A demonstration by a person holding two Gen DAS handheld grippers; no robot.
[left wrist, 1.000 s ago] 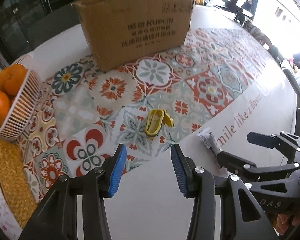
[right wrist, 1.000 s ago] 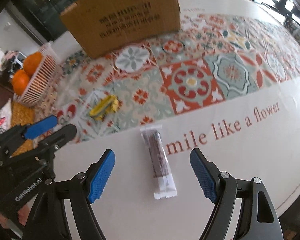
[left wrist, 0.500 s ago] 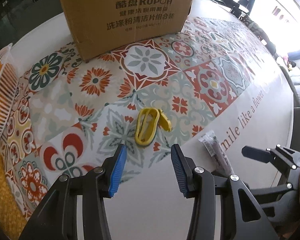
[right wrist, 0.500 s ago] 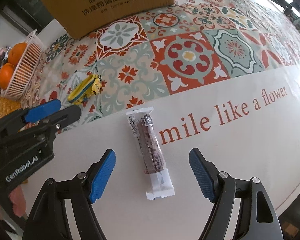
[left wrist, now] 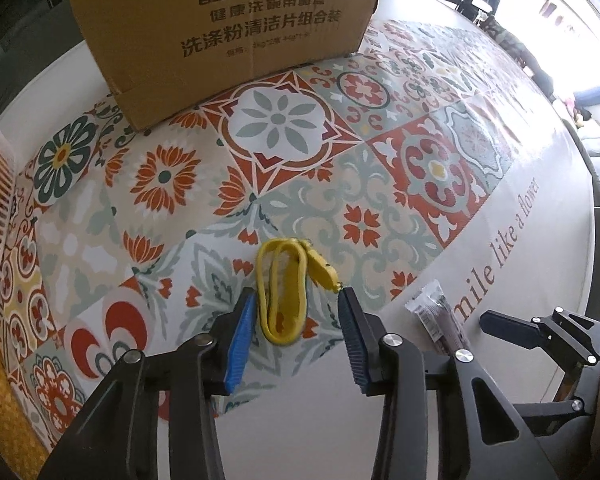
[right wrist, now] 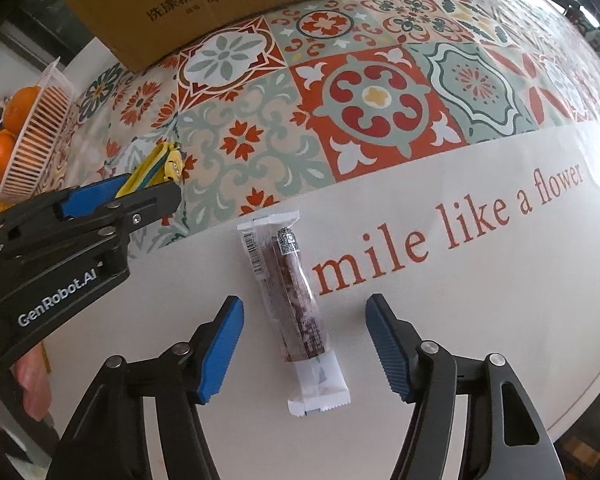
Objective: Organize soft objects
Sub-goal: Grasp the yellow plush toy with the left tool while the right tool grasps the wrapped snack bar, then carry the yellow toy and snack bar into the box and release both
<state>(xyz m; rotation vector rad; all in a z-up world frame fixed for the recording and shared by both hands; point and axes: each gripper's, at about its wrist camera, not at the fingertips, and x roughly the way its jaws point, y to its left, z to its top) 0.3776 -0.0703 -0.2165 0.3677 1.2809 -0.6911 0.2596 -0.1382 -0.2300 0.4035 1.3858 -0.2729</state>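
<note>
Both tongs are pointing down at the worktop, each straddling its own soft thing. The left tongs are standing partly open and have just been closing, with the yellow strap between the blue pads but not yet pressed. The right tongs are standing wider and have also just been closing, around the wrapped snack bar, with clear gaps on both sides. To do this step well, each pair probably wants to be settling until the pad tips are near the surface, then closing square across the narrow middle, gently enough not to crush. The strap is lying as a limp folded loop on the patterned tiles, a small figure at one end; the bar is lying flat on the white border by the red lettering, dark inside clear wrap. The cardboard box is standing well behind, likely the destination.
</note>
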